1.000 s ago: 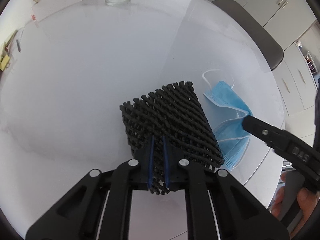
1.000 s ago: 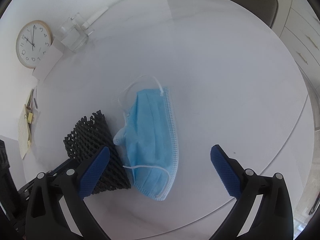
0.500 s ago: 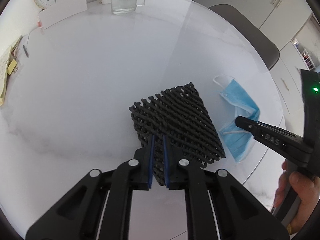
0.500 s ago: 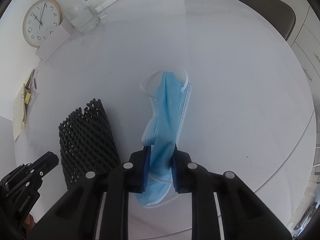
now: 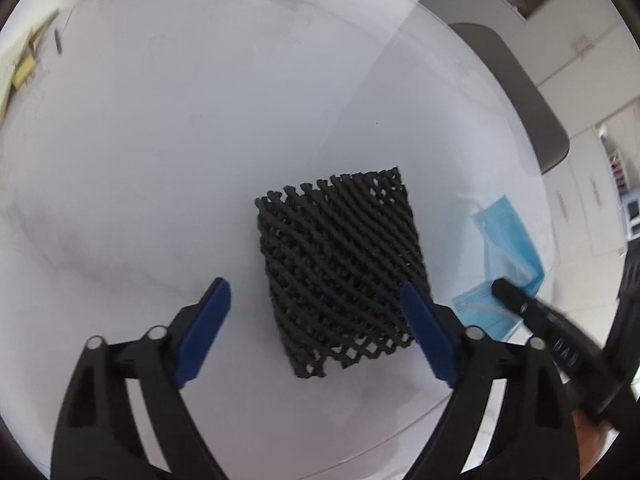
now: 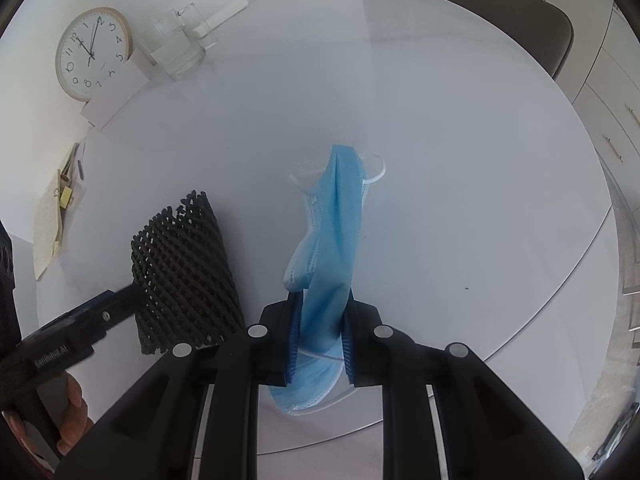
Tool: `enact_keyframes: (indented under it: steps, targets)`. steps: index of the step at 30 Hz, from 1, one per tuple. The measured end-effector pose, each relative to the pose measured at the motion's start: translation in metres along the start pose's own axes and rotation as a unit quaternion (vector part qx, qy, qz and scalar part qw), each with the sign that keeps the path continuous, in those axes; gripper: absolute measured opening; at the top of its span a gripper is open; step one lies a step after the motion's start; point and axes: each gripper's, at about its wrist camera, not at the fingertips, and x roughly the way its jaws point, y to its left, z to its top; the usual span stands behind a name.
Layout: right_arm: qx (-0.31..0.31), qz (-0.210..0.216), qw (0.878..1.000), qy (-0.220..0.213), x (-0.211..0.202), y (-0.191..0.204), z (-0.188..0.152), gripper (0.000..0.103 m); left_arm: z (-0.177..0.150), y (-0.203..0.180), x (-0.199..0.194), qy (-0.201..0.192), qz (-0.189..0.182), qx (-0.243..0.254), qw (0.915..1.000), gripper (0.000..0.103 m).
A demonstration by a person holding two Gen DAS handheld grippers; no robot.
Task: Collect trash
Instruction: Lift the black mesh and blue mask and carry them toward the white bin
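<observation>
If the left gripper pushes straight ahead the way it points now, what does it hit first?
Most likely the black foam net, lying on the table between the left gripper's opening jaws; depth is unclear.

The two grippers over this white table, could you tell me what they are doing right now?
A person is clearing trash with two handheld grippers. The right gripper is shut on the blue mask, pinching it so that it bunches upward. The left gripper has its jaws opening around the black foam net, which lies on the table unheld.
</observation>
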Motion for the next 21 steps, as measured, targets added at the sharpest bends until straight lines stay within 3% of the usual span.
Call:
enact_keyframes:
  steps: [9, 16, 18, 20, 21]
  targets:
    - [0.0, 0.004, 1.0, 0.0, 0.002, -0.001, 0.001, 0.018, 0.003, -0.01, 0.025, 0.048, -0.024, -0.053, 0.9971, 0.091]
    - [0.004, -0.005, 1.0, 0.001, 0.001, -0.008, 0.001, 0.018, 0.011, -0.042, 0.039, 0.052, -0.019, -0.044, 0.9975, 0.091]
    - [0.005, -0.007, 1.0, 0.001, 0.002, -0.01, 0.001, 0.018, 0.013, -0.05, 0.04, 0.052, -0.019, -0.039, 0.9977, 0.077]
    - [0.006, -0.008, 1.0, 0.0, 0.002, -0.011, 0.001, 0.018, 0.012, -0.054, 0.042, 0.058, -0.018, -0.03, 0.9977, 0.053]
    - [0.007, -0.008, 1.0, 0.0, 0.002, -0.012, 0.001, 0.018, 0.011, -0.055, 0.042, 0.056, -0.014, -0.027, 0.9979, 0.047]
